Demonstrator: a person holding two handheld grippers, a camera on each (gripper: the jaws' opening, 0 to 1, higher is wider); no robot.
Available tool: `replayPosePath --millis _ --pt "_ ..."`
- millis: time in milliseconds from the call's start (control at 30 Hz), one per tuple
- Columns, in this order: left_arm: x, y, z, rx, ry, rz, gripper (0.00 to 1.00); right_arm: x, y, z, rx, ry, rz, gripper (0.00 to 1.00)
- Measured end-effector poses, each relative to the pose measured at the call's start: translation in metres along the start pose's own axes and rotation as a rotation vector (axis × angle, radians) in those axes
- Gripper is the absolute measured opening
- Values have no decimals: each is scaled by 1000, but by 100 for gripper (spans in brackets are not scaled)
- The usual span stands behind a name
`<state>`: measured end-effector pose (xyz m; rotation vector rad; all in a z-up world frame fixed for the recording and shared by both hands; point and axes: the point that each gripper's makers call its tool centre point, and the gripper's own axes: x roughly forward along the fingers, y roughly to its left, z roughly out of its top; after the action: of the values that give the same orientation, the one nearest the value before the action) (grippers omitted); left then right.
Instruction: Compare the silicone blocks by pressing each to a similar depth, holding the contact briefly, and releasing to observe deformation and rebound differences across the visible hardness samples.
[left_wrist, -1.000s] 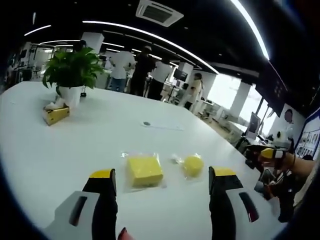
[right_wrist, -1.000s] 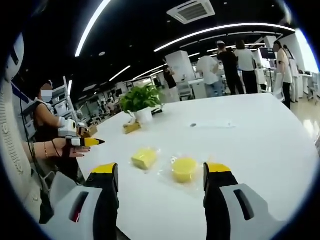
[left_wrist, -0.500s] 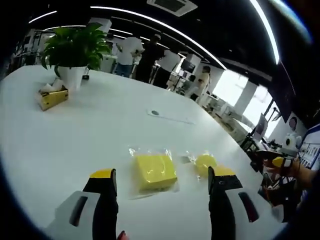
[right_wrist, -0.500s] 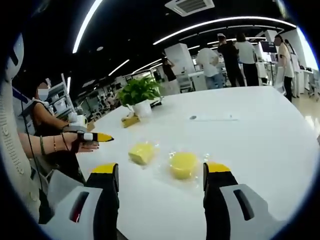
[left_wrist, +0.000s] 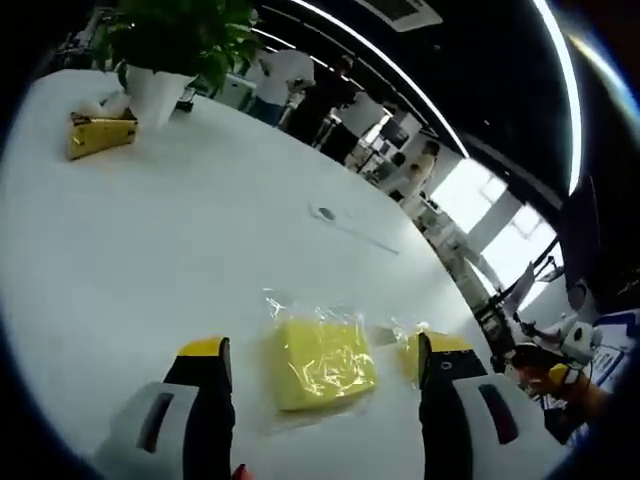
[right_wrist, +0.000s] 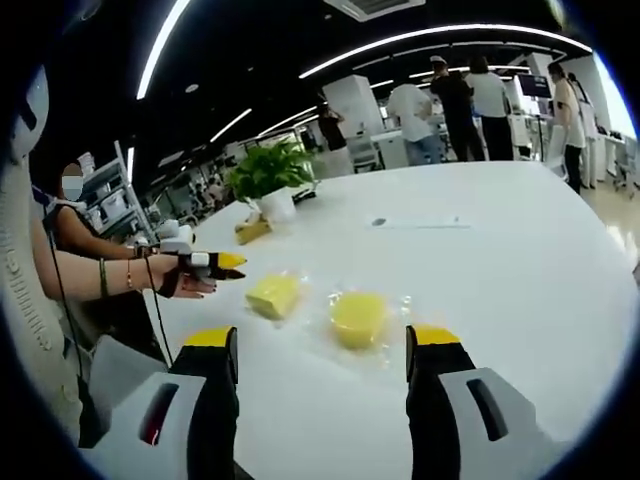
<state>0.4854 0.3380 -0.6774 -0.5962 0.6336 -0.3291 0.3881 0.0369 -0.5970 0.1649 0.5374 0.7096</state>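
A square yellow silicone block (left_wrist: 322, 362) in a clear bag lies on the white table (left_wrist: 150, 230), close ahead between the jaws of my open left gripper (left_wrist: 325, 348). A round yellow block (left_wrist: 411, 349) in its own bag peeks out beside the right jaw. In the right gripper view the round block (right_wrist: 358, 318) lies just ahead of my open right gripper (right_wrist: 322, 340), with the square block (right_wrist: 273, 295) to its left. The left gripper (right_wrist: 218, 263), held in a hand, hovers left of the square block, apart from it.
A potted plant (left_wrist: 180, 35) and a yellow tissue box (left_wrist: 100, 135) stand at the table's far side. A flat white strip (right_wrist: 415, 222) lies mid-table. Several people (right_wrist: 450, 95) stand beyond the table. A seated person (right_wrist: 75, 240) is at the left.
The left gripper has moved forward and lower toward the square block, which now looms larger between its jaws. In the right gripper view the left gripper has come rightward, nearer that block.
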Motion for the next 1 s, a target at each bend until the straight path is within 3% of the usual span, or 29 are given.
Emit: replayPosePath --millis 367,567,833,1000 --pt "33 21 0 -117 -10 -25 71 7 -8 -8 10 35 -11 63" --pt "48 22 13 -284 -87 -93 63 8 -12 -13 16 58 -26 63" --pt "58 26 0 -354 -56 -115 35 11 -17 -15 21 74 -38 63" --pt "60 26 -6 -325 -34 -101 20 14 -17 -16 22 79 -38 62"
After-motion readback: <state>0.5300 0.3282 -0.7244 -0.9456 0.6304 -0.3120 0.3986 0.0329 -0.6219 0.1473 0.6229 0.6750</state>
